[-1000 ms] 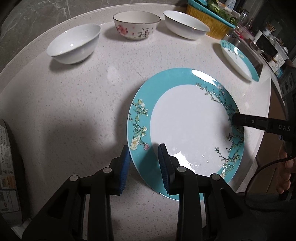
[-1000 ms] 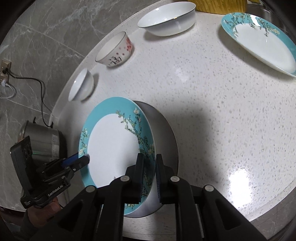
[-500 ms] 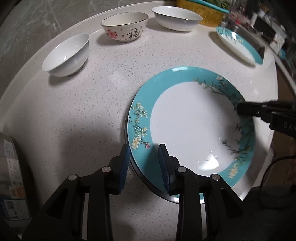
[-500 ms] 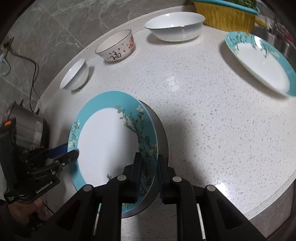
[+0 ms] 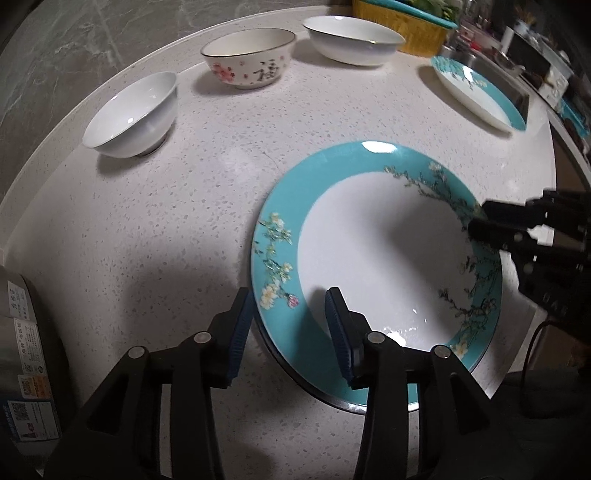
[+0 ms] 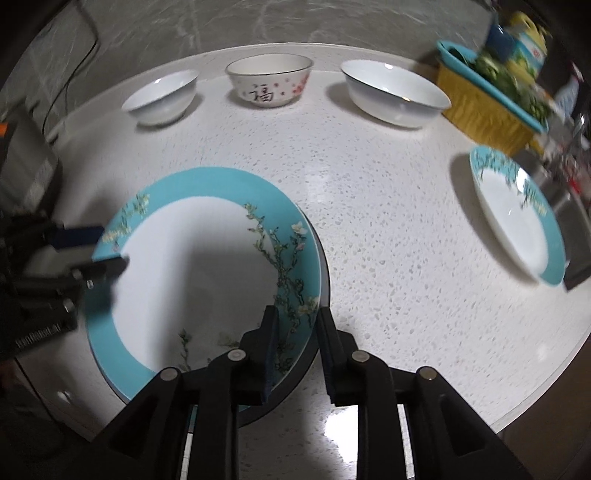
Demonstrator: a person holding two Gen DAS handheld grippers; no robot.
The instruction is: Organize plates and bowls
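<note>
A teal-rimmed plate with flower branches lies on a dark plate near the counter's front edge. My left gripper straddles its left rim; the jaws are opening and the blue pads stand clear of the rim between them. From the right wrist view it shows at the plate's left edge as the left gripper. My right gripper straddles the opposite rim, jaws opening, with a gap beside the rim. It also shows as the right gripper in the left wrist view.
Along the back stand a small white bowl, a flowered bowl and a wide white bowl. A second teal plate lies right, by a yellow basket. A steel appliance stands left.
The teal plate, tilted above the dark plate before, has come down flat on it. Both grippers' jaws have widened around its rim, and the right wrist has rolled.
</note>
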